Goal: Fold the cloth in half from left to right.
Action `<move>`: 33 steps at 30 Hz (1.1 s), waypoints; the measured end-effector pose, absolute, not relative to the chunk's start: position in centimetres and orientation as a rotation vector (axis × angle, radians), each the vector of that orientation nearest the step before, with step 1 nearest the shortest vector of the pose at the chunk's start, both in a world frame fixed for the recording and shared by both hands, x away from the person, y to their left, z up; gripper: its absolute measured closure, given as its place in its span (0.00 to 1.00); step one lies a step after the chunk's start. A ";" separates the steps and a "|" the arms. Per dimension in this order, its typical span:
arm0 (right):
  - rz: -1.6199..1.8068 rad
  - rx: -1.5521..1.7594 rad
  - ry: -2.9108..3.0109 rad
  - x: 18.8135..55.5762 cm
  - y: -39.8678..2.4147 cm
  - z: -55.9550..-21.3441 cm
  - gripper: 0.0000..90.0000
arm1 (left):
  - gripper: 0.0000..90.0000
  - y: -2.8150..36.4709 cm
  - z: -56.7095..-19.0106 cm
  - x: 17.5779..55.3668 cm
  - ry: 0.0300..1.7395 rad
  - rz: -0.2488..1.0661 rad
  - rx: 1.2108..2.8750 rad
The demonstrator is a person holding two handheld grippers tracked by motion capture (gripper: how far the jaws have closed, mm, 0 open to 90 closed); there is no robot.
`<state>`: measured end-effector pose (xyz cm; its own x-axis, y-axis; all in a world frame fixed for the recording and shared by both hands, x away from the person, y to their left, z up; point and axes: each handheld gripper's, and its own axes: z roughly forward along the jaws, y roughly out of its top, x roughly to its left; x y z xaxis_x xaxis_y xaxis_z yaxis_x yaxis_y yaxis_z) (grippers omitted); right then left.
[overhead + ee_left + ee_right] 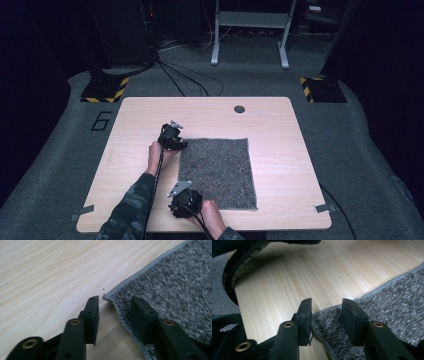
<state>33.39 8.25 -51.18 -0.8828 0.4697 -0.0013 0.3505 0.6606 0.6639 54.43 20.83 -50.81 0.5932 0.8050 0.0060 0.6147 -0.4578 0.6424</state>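
Note:
A square grey carpet piece (217, 170) lies flat on the light wooden table (145, 115). My left gripper (181, 145) is at its far left corner. In the left gripper view the jaws of the left gripper (113, 307) straddle that corner of the carpet (175, 285), one on bare wood and one over the pile, with a gap between them. My right gripper (183, 196) is at the near left corner. In the right gripper view the right gripper (327, 312) stands open over the carpet (392, 307) edge, its left jaw against the stitched hem.
A round dark grommet (239, 108) sits in the table near its far edge. Tape strips (324, 208) mark the near corners. Cables (180, 75) run over the floor behind, near a white frame (250, 30). A black ribbed cable (234, 267) curves at the table's edge.

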 end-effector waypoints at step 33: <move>1.122 0.725 2.651 33.1 7.0 -50.9 0.96 | 0.97 20.4 -51.0 53.8 1.077 0.459 2.214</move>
